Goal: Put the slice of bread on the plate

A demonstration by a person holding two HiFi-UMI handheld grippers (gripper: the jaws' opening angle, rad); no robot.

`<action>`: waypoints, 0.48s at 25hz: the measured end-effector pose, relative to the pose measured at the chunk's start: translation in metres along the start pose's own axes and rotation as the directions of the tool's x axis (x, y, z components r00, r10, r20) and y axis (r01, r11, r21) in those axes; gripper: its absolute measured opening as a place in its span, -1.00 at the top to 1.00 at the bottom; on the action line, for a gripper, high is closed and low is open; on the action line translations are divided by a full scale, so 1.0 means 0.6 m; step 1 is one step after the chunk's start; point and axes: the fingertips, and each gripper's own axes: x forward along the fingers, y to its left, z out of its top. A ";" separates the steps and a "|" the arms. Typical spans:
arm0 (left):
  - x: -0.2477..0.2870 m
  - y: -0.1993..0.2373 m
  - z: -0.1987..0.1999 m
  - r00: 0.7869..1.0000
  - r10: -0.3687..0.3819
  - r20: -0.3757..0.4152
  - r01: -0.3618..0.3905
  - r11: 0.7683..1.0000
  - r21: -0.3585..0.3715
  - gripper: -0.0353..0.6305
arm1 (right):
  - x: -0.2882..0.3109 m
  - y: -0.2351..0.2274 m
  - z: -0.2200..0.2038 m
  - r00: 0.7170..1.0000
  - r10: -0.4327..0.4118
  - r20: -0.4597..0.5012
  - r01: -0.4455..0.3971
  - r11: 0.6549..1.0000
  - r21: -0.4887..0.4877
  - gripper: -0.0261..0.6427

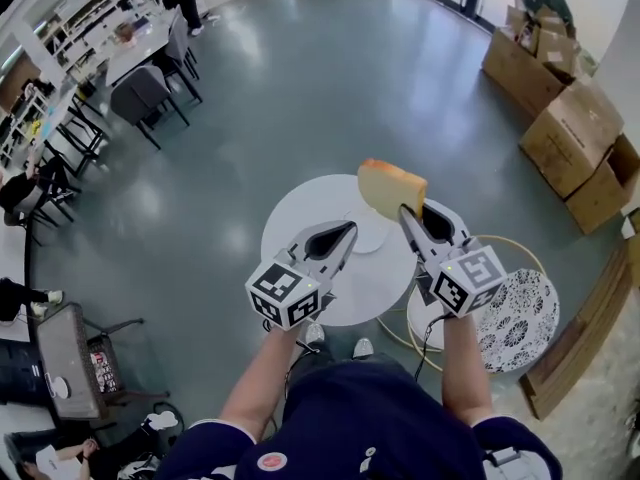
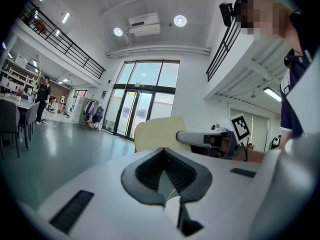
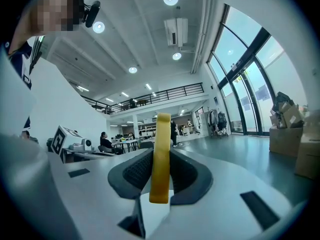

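Clamping the pale, tan-crusted slice of bread (image 1: 391, 187) on edge between its jaws, the right tool (image 1: 406, 211) hangs over the round white surface (image 1: 300, 218), near the small white plate (image 1: 372, 238). Alongside, the left tool (image 1: 349, 229) is closed and empty.

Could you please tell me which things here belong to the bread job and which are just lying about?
Job in hand:
- slice of bread, clamped in the right tool
- plate, on the round white table

Lying about:
- cardboard boxes
- patterned round stool
- grey chairs
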 end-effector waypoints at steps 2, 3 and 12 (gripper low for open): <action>0.005 0.012 -0.001 1.000 -0.009 -0.015 0.009 1.000 0.020 0.88 | 0.010 -0.003 -0.002 1.000 -0.019 -0.002 0.019 1.000 0.006 0.65; 0.006 0.020 -0.003 1.000 -0.014 -0.023 0.015 1.000 0.028 0.88 | 0.015 -0.004 -0.004 1.000 -0.030 -0.004 0.030 1.000 0.008 0.65; 0.013 0.067 -0.019 0.994 -0.088 -0.068 0.090 0.996 0.015 0.88 | 0.048 -0.013 -0.034 0.991 -0.129 -0.038 0.131 0.990 0.049 0.65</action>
